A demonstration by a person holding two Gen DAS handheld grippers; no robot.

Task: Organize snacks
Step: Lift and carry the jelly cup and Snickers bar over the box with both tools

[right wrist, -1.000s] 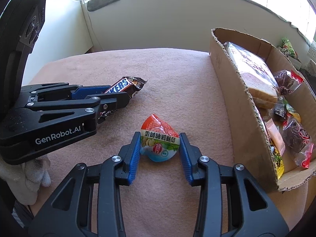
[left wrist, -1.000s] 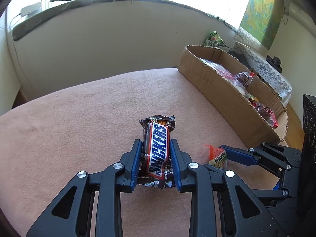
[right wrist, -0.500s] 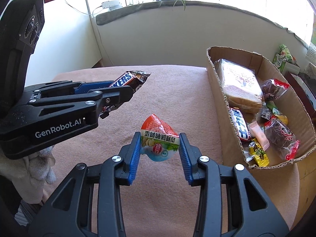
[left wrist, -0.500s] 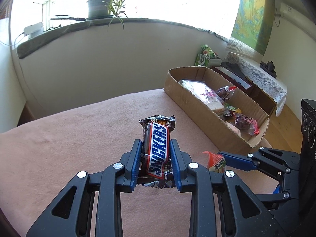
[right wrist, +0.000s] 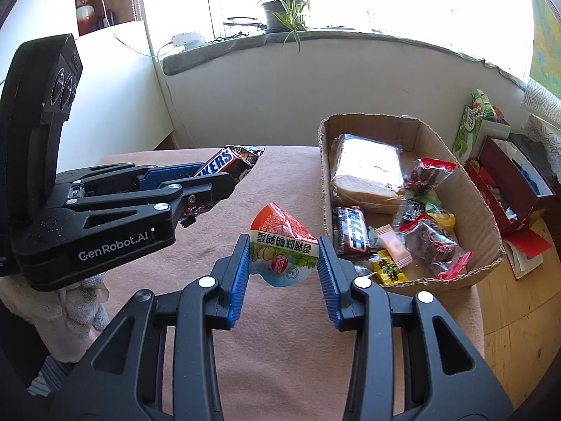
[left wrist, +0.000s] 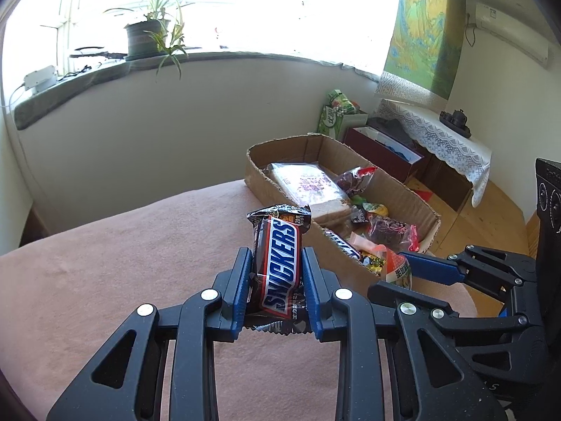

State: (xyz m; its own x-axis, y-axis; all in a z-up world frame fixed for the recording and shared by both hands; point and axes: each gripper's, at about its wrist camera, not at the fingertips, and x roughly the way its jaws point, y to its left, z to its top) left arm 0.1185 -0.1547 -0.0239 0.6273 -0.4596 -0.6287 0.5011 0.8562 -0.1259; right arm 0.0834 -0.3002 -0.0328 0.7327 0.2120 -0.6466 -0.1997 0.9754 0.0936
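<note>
So this is the carry step: both snacks are picked up and on their way to the cardboard box (right wrist: pixel 487 210), nothing dropped in yet. The left gripper (left wrist: pixel 277 280) has its jaws pinched almost closed on the Snickers bar (left wrist: pixel 280 266), gripping it by the long sides with the far end sticking out past the tips, and it's clear of the pink worktop (left wrist: pixel 122 263). The right gripper (right wrist: pixel 284 256) has its jaws partway open, clamped on the wider red and white snack pouch (right wrist: pixel 280 245), also up in the air. The box sits at the right side of the worktop, already loaded with a bagged sandwich (right wrist: pixel 364 172), another chocolate bar (right wrist: pixel 352 233) and small candies, so free room is mostly at the far end and along the right wall. My guess for the next move: swing both right until they're over the near wall of the box, then let go one at a time so the grippers don't knock together, since they're just beside each other.
</note>
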